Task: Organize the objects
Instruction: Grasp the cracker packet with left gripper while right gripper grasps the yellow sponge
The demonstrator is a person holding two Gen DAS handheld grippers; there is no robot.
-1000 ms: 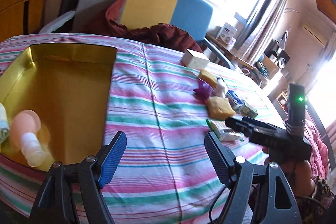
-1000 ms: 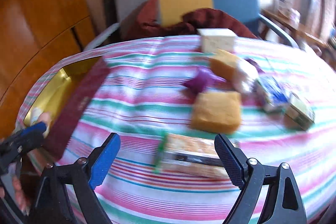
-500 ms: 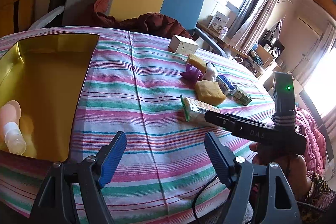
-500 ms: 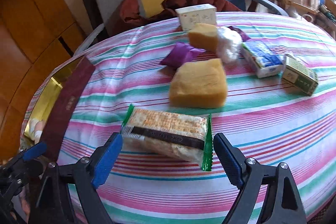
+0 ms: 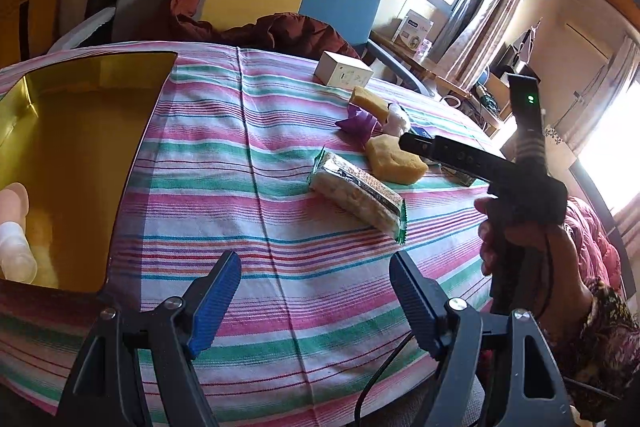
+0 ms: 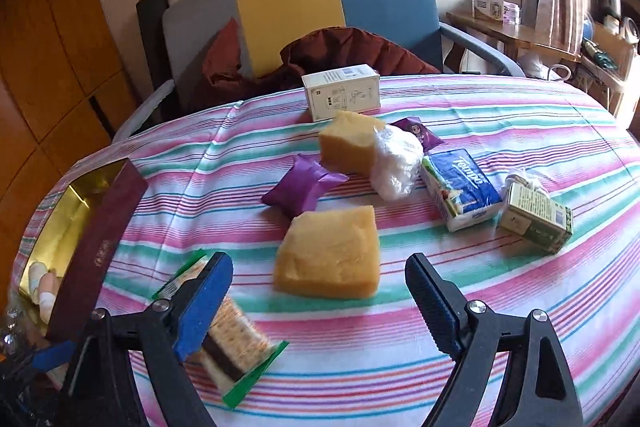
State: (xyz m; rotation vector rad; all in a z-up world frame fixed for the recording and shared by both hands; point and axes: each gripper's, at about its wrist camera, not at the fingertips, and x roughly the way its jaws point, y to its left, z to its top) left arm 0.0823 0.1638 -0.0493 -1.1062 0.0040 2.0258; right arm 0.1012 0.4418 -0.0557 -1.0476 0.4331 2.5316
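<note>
With both grippers' fingers standing wide and empty, the yellow sponge (image 6: 330,253) is being lined up by the right gripper (image 6: 318,301), and lowering around it is being called for before transfer to the gold box (image 5: 76,155).

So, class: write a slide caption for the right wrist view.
Open right gripper hovers over a yellow sponge on the striped tablecloth.
</note>
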